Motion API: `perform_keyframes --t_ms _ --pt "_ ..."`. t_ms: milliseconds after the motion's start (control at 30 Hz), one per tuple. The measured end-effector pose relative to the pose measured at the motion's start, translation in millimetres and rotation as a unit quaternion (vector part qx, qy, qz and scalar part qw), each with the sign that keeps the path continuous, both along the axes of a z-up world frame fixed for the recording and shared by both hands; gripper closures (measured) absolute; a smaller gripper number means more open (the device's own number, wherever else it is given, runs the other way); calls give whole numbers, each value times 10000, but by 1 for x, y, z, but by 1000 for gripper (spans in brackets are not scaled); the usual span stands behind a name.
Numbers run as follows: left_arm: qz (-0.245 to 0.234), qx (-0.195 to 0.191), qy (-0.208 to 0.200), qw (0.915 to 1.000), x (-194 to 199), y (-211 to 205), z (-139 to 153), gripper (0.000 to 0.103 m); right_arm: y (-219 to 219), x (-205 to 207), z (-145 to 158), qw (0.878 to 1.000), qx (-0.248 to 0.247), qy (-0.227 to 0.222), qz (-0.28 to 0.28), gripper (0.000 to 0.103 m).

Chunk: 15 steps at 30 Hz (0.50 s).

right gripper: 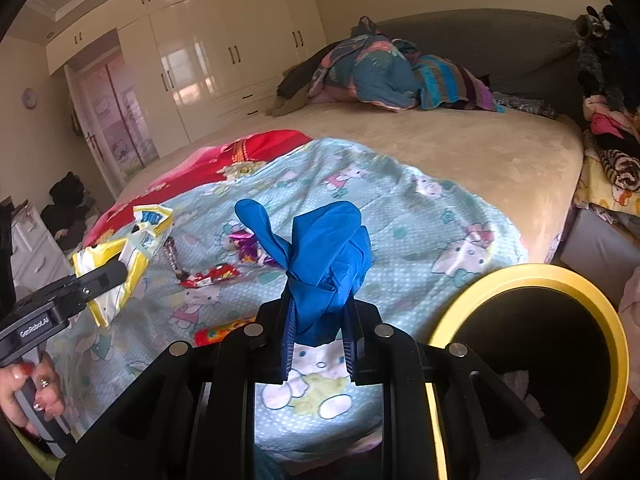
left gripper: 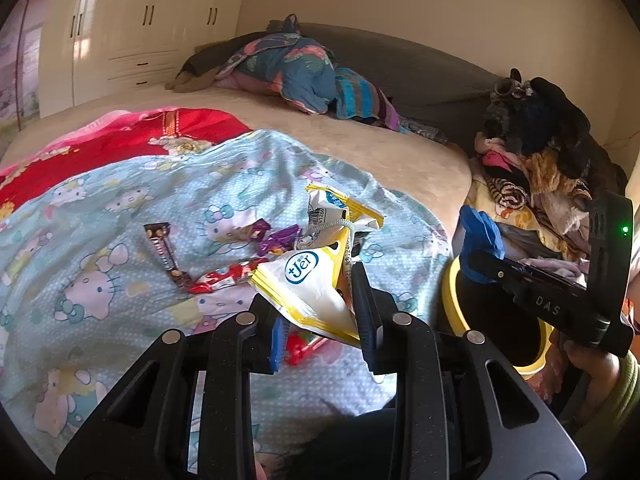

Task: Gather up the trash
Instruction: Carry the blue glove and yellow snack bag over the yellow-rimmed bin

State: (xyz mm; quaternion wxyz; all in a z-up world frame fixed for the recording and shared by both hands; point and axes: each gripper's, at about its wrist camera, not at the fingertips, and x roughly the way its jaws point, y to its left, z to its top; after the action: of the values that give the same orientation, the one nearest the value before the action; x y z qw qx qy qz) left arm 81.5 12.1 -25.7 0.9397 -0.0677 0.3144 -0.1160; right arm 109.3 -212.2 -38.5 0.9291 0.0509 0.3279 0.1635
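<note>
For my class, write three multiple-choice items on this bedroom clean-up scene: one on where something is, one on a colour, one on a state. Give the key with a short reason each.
1. Where is the bin?
A. On the bed
B. Beside the bed, on the right gripper's side
C. Inside the wardrobe

2. What colour is the glove in the right gripper?
A. Blue
B. Red
C. Green

3. What is the left gripper doing?
A. Open and empty
B. Shut on the yellow-white packet
C. Shut on the glove

Key: 1 B, its yellow rim shows past the blanket's edge; 2 A, blue in both views; 3 B, the packet sits between its jaws.
</note>
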Motion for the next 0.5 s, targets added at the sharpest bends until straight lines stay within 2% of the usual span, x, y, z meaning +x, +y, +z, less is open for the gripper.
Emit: perform_keyframes --t_ms 500 --pt "-407 -6 -92 9991 1 -39 8 81 -46 -7 5 9988 105 -49 -471 84"
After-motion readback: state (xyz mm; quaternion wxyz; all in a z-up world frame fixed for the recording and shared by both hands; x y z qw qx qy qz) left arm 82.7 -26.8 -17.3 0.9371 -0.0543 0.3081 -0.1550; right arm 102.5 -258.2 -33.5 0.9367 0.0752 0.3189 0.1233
